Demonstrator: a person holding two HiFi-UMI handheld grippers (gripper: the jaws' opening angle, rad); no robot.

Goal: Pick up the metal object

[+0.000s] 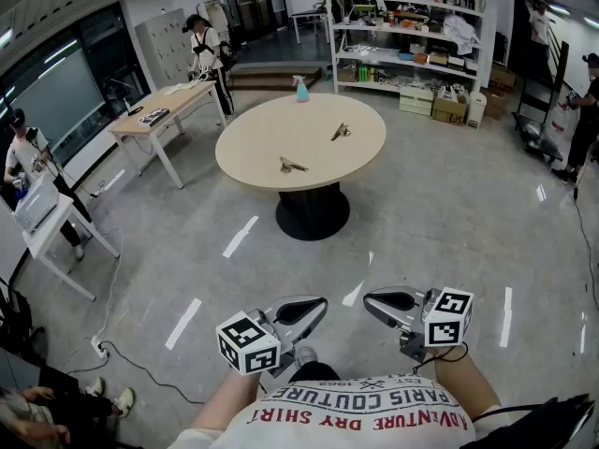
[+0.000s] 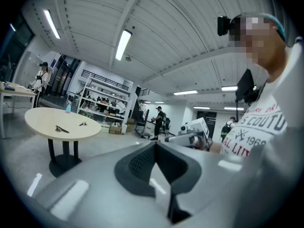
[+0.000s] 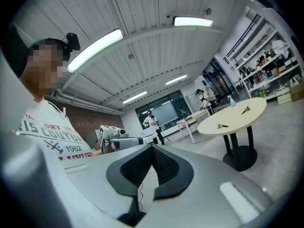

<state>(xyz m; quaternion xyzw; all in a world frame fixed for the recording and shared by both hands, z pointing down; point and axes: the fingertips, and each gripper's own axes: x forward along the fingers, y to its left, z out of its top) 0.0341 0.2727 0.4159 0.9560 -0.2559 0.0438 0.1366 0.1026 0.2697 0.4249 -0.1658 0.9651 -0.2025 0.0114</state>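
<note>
Head view has both candidates in sight. The nearer metal object point(image 1: 292, 166) lies toward the front of the round worktop point(image 1: 253, 143), and the farther metal object point(image 1: 341, 132) sits toward its right side, well apart from the first. A blue spray bottle point(image 1: 301, 88) stands at the far edge. Each piece is small, thin, grey and glinting, with a spread, winged outline, but too small to name better. Expect it to be stiff, light and slick on that smooth top, so it may skate away. Pinch it across the raised middle, not at a flat tip. Your left claw point(image 1: 316, 305) and right claw point(image 1: 372, 297) hang at your chest, well short of the worktop. Both are pressed fully together with nothing between them. You'll want to walk in and open up first.
</note>
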